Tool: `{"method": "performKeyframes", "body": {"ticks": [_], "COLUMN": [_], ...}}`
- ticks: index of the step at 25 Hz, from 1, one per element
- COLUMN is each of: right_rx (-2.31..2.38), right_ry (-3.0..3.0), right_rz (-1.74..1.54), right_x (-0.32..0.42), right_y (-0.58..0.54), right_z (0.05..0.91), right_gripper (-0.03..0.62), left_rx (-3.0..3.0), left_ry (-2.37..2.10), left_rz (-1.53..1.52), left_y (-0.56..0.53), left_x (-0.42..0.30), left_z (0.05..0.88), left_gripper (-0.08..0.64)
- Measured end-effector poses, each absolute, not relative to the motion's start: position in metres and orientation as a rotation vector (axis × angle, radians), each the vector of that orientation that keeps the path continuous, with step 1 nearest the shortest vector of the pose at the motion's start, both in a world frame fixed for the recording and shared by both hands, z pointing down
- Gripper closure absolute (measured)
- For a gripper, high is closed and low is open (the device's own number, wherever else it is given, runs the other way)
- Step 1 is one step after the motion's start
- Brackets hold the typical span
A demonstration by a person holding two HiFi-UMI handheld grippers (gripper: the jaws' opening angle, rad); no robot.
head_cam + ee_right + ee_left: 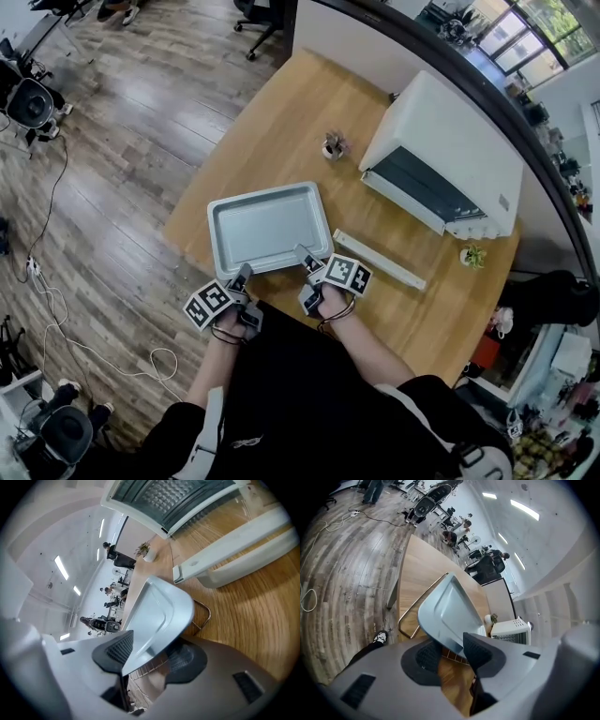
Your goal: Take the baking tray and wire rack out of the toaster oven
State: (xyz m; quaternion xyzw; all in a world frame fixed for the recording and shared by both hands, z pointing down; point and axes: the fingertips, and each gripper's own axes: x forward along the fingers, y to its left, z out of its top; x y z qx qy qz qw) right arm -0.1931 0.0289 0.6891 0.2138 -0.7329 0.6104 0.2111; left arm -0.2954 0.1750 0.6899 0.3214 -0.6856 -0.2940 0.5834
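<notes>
on the table (272,122) sits a shallow grey tray (267,225).

The baking tray (267,225) is seen as smooth grey metal with a dull satin sheen. The wire rack (147,667) beneath it is formed of thin, shiny metal rod. The table (272,112) is finished in pale, lightly grained wood. The toaster oven (459,141) is cased in smooth white. The left gripper (452,652) is moulded in matt grey plastic, its pads (477,649) dark and finely ribbed.
</notes>
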Motion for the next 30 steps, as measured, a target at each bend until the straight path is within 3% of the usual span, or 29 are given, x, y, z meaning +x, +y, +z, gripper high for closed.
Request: {"method": "performKeyframes", "body": {"ticks": [5,12,30], "right_rx": [0.572,0.518,0.421], "right_ry": [-1.941,-1.804,-1.755], "right_rz": [1.701,1.713,1.742], "right_x": [-0.194,-0.188,-0.163], "right_y": [0.040,0.052,0.082], "right_z": [0.693,0.706,0.703], "right_gripper": [0.295,0.279,0.285], "left_rx": [0.686,0.638,0.692], "left_ry": [-1.552,-1.514,-1.413], "left_rz": [-0.675,-0.622,-0.560], "left_y": [0.177,0.178,0.175], "left_x": [-0.291,-0.285,-0.235], "left_z": [0.698,0.707,0.707], "left_gripper": [0.402,0.345,0.344]}}
